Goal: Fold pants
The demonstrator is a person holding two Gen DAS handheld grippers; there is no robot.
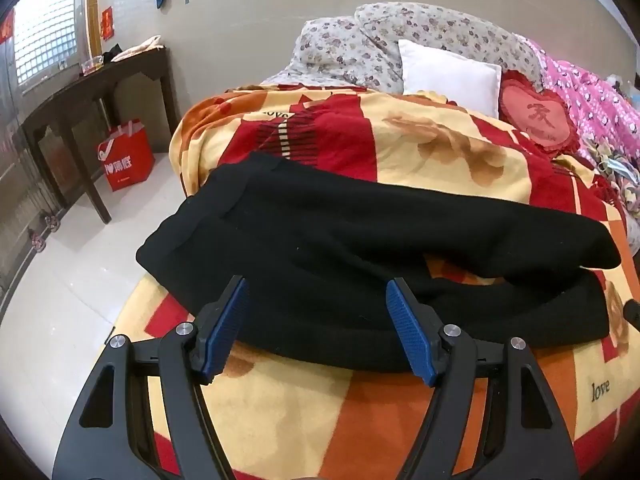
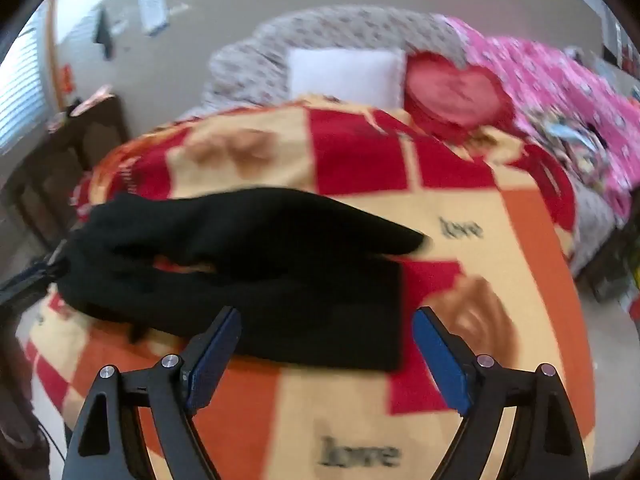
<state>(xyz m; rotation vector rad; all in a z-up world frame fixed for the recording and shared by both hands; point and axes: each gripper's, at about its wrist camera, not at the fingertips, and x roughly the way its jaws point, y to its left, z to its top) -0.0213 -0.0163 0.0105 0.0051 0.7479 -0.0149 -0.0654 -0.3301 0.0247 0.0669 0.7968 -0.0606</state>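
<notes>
Black pants [image 1: 360, 248] lie across a red, orange and cream blanket [image 1: 320, 408] on the bed, waist end toward the left edge, two legs stretching right with a gap between them. My left gripper [image 1: 316, 288] hovers open over the pants' near edge at the waist end, with nothing pinched between its blue pads [image 1: 412, 340]. In the blurred right wrist view the pants [image 2: 248, 264] show their leg ends, and my right gripper [image 2: 326, 316] stands open just above the near leg's hem. The other gripper [image 2: 32, 276] shows at the far left.
At the head of the bed are a floral quilt [image 1: 380, 44], a white pillow [image 1: 452, 72], a red heart cushion [image 1: 536, 116] and a pink quilt [image 1: 592, 100]. Left of the bed stand a dark wooden table [image 1: 92, 92] and a red bag [image 1: 126, 156] on tiled floor.
</notes>
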